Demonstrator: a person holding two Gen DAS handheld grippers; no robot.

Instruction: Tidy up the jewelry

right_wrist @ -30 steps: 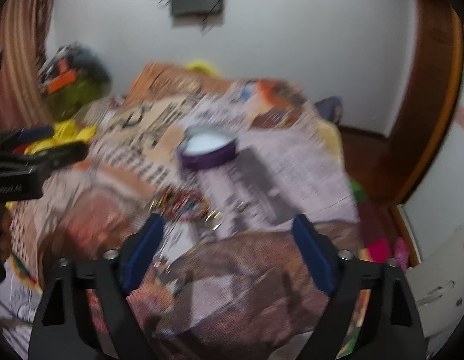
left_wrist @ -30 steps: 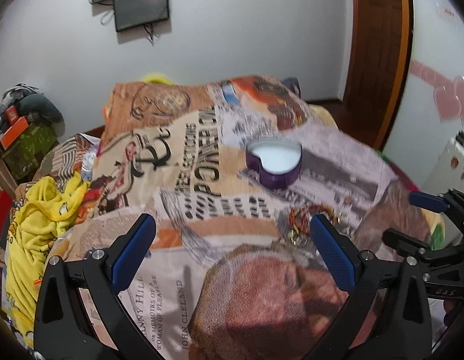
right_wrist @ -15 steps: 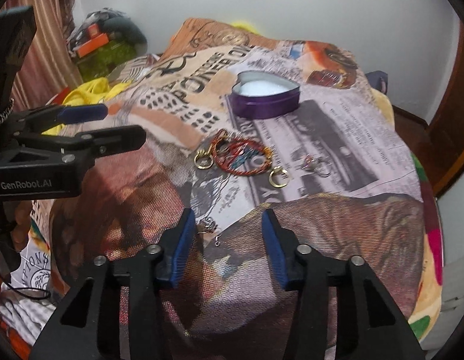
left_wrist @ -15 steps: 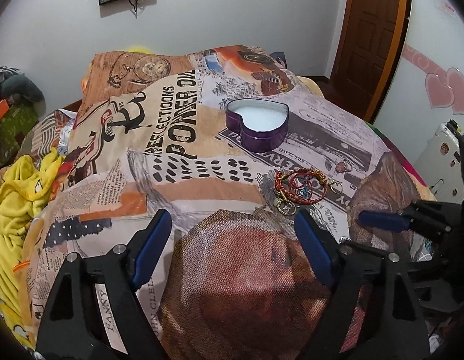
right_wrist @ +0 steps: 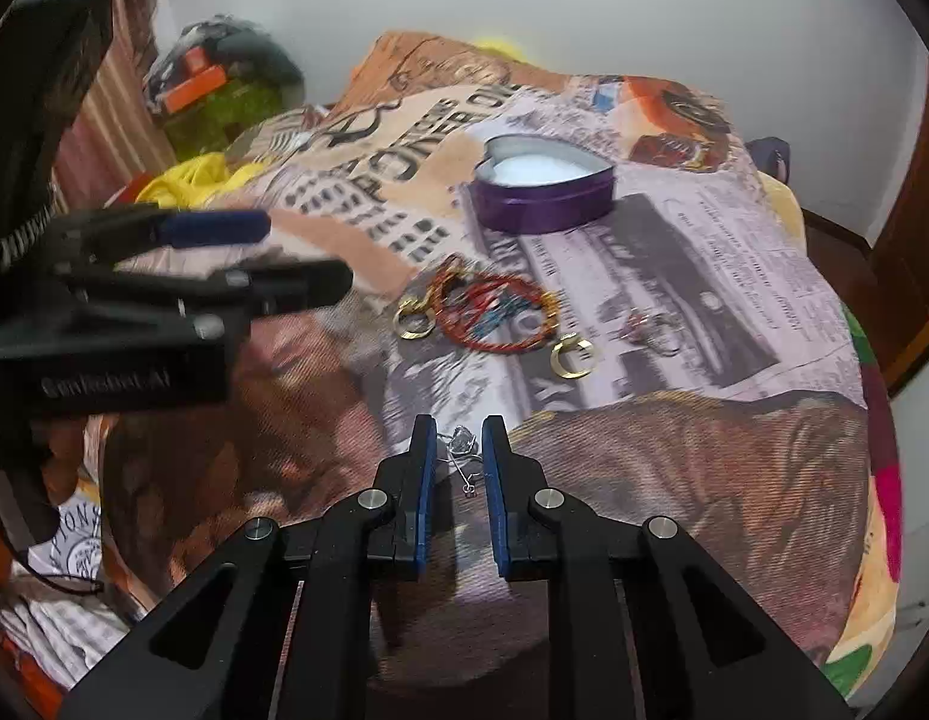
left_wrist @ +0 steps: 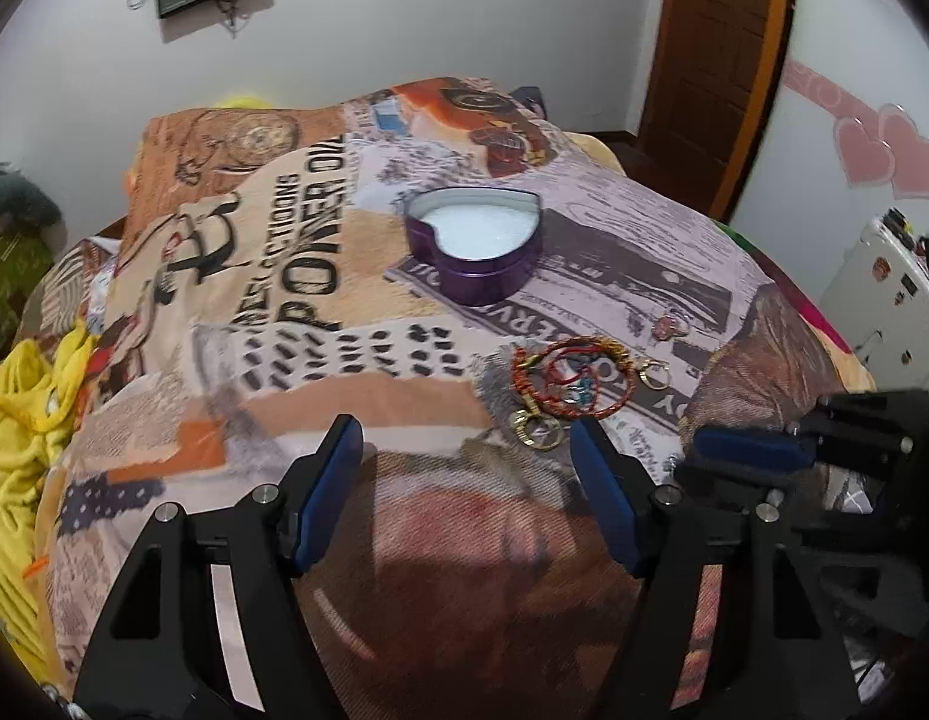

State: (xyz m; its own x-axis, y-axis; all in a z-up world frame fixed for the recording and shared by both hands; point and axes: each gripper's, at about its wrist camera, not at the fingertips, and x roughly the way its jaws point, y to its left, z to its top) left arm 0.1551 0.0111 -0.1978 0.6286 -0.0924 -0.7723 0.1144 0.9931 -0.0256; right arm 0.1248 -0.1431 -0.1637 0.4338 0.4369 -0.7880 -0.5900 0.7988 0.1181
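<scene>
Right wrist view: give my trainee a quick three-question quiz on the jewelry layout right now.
1. True or false: the purple heart-shaped tin is open.
2. What lies between the fingers of the right hand-held gripper? A) silver pendant chain B) gold hoop earring C) red bracelet
3. Fill in: the left hand-held gripper holds ____.

Key: 1 true; 2 A; 3 nothing, its jaws are closing on no object.

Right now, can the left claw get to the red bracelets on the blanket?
Probably yes. The red bracelets lie in the open just beyond the left claw, slightly toward its right finger. Its jaws are closing with nothing between them, and nothing blocks the path; the right claw sits off to the side.
</scene>
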